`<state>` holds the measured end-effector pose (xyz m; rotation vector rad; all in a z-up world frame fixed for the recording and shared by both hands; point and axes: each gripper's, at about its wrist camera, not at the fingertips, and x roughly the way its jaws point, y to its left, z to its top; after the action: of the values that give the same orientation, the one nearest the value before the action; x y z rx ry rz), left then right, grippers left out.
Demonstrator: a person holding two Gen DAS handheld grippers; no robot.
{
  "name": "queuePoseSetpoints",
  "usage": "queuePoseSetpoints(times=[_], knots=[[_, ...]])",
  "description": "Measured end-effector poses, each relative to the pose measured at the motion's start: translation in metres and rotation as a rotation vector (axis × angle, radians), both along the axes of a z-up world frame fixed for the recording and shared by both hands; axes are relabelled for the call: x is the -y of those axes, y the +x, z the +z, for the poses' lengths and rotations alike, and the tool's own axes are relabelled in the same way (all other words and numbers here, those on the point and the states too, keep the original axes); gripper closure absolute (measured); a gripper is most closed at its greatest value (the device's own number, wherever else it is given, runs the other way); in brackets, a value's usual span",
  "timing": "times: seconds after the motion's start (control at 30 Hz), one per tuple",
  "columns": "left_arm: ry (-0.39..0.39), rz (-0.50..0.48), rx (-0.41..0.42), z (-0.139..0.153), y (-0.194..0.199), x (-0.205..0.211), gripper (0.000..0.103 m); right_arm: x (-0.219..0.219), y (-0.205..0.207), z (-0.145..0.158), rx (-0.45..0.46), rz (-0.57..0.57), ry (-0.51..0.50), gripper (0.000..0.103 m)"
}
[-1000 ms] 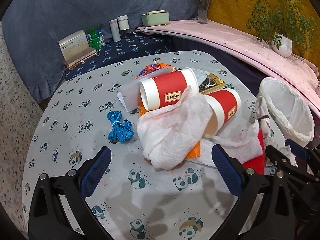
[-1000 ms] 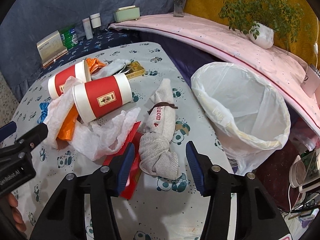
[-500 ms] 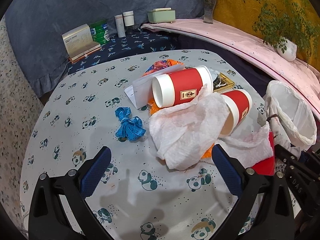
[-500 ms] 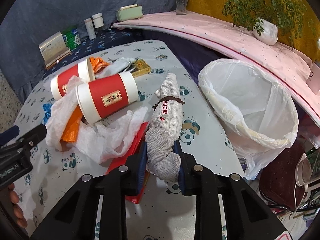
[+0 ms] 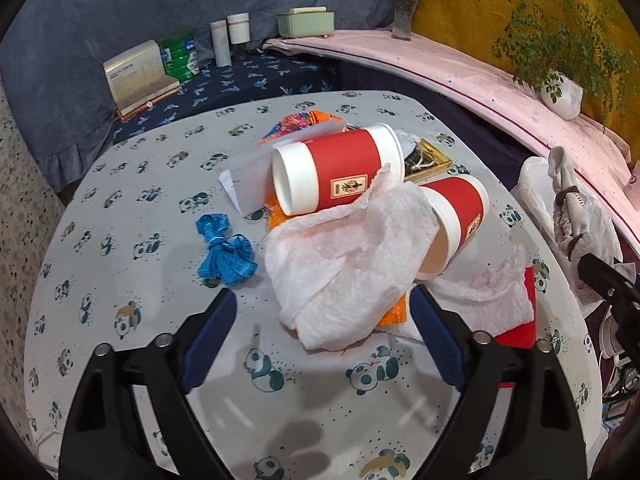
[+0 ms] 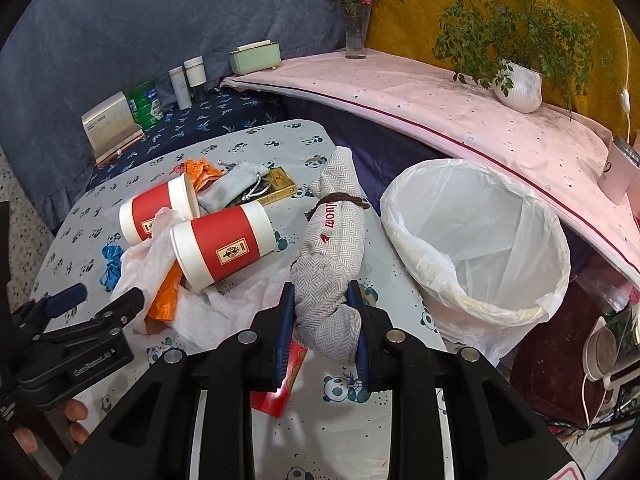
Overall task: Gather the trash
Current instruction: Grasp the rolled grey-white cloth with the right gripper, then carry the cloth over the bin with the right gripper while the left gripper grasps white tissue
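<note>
A pale grey tablecloth printed with little pandas (image 5: 132, 208) is seen under everything. Red bands with gold labels are worn by the two white paper cups (image 6: 224, 246). Grey-and-white herringbone is woven into the rolled cloth bundle tied with a brown cord (image 6: 332, 248). Bright blue is shown on the crumpled ribbon scrap (image 5: 224, 250), far left of the cups.

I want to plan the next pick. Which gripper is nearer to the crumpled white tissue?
Left. The left gripper stands open around the tissue; the right gripper holds the rolled cloth beside the pile.
</note>
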<state>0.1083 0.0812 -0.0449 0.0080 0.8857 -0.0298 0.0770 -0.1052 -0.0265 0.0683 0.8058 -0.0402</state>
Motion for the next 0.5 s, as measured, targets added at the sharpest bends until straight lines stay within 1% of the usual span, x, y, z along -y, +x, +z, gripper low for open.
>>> queuePoseSetpoints(times=[0.07, 0.1, 0.17, 0.2, 0.27, 0.37, 0.5], knots=[[-0.005, -0.012, -0.021, -0.006, 0.006, 0.001, 0.036, 0.001, 0.001, 0.000, -0.003, -0.001, 0.005, 0.078], [-0.006, -0.017, -0.031, -0.009, 0.008, 0.002, 0.039, 0.001, 0.001, 0.000, -0.003, -0.002, 0.006, 0.078], [-0.010, -0.025, -0.045, -0.013, 0.010, 0.002, 0.055, 0.001, 0.002, -0.001, -0.006, -0.003, 0.005, 0.078], [-0.015, -0.028, -0.050, -0.014, 0.010, 0.001, 0.057, 0.001, 0.002, -0.001, -0.008, -0.004, 0.004, 0.078], [-0.023, -0.030, -0.047, -0.012, 0.009, -0.001, 0.079, 0.001, 0.003, -0.003, -0.012, -0.005, 0.004, 0.078], [-0.040, -0.030, -0.038, -0.003, 0.007, -0.007, 0.090, 0.000, 0.003, -0.002, -0.011, -0.005, 0.003, 0.078], [-0.060, -0.018, 0.002, 0.017, 0.000, -0.014, 0.092, -0.001, -0.002, 0.006, 0.011, 0.000, 0.001, 0.078]])
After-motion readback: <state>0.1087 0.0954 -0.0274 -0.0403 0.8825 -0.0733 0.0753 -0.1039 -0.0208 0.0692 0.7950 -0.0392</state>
